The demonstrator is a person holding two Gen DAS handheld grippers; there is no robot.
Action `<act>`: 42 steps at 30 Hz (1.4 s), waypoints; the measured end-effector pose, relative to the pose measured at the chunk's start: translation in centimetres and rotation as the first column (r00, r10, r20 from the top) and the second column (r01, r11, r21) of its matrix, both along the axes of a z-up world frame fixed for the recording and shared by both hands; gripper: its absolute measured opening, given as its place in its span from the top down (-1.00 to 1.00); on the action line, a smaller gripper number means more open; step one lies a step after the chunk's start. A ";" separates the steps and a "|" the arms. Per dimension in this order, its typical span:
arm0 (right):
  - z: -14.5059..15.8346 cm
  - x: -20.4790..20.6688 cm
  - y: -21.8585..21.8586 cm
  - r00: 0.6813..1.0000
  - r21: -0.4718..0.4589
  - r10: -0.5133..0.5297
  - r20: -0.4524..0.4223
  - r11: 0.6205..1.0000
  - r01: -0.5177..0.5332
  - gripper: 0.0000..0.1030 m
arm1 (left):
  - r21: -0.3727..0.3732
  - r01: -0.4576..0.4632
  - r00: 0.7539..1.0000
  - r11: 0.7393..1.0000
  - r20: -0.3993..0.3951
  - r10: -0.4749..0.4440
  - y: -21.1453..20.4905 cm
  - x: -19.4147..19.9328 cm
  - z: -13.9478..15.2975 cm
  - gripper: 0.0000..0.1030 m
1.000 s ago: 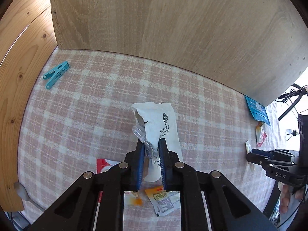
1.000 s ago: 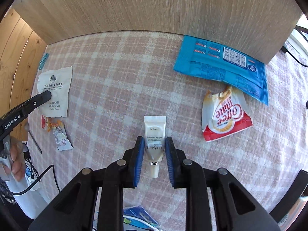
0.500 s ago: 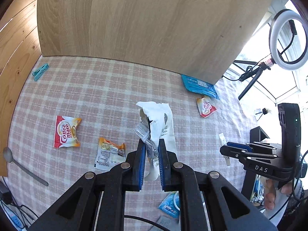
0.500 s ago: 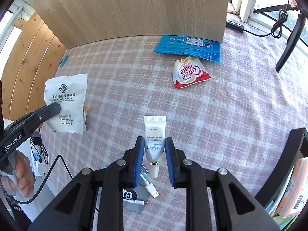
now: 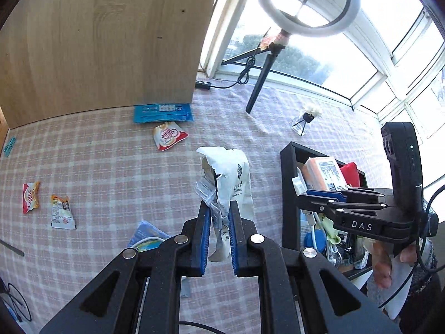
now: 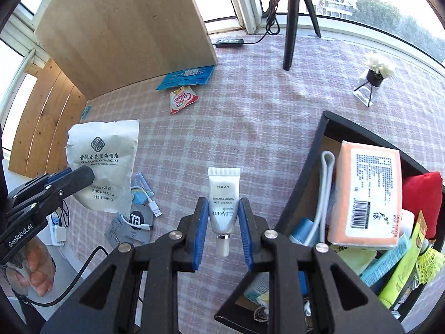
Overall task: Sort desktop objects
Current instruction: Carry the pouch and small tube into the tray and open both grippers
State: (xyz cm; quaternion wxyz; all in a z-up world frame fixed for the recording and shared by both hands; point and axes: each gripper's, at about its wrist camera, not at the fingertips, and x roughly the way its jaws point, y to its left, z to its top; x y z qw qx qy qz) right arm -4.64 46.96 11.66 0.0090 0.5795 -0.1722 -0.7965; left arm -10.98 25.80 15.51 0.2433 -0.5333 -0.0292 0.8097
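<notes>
Pinching a white shower cap packet (image 5: 236, 175), left tongs (image 5: 218, 222) clamp it by its lower half, crumpled clear plastic bunched against the left pad; the packet hangs above the checked desk (image 5: 111, 167). In the right wrist view the same packet (image 6: 105, 164) shows its printed face, with the left tongs (image 6: 69, 176) gripping its lower left edge.

Right tongs (image 6: 224, 217) pressed onto a small white cream tube (image 6: 224, 194), cap end toward the camera, crimped end pointing away, held off the desk (image 6: 264, 125). From the left wrist view the right tongs (image 5: 319, 197) sit over the black storage box (image 5: 286, 183), with fingers of a hand (image 5: 383, 264) below the handle.

Black box (image 6: 306, 183) at the right is already crowded: orange tissue pack (image 6: 367, 192), red item (image 6: 422, 194), white cable (image 6: 325, 189), yellow-green tube (image 6: 400, 272), yellow shuttlecock (image 6: 429, 264).

Loose on the desk: blue wipes pack (image 5: 162, 112) against the wooden board (image 5: 97, 41), Coffee-mate sachet (image 5: 168, 137) just beside it, another Coffee-mate sachet (image 5: 30, 200) and an orange-topped sachet (image 5: 61, 213) far left, side by side. White USB cable (image 6: 150, 208) and grey pouch (image 6: 133, 228) near the desk's front edge. Ring light (image 5: 303, 2) on a tripod and a small flower vase (image 5: 306, 121) stand toward the window.
</notes>
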 end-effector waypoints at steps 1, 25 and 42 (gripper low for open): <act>0.0 0.7 1.1 1.000 0.008 -0.018 -0.002 1.000 0.018 0.57 | 0.006 0.022 1.000 1.000 -0.001 -0.022 1.4 0.6 0.1 0.78; -0.6 16.3 20.5 0.963 0.077 -0.270 0.020 0.960 0.268 0.55 | 0.053 0.353 0.934 0.934 0.045 -0.355 23.4 12.1 -1.6 0.70; 0.6 16.6 17.9 0.977 0.146 -0.208 -0.037 0.966 0.212 0.03 | -0.114 0.190 0.980 0.975 -0.032 -0.195 20.2 13.2 -1.0 -0.26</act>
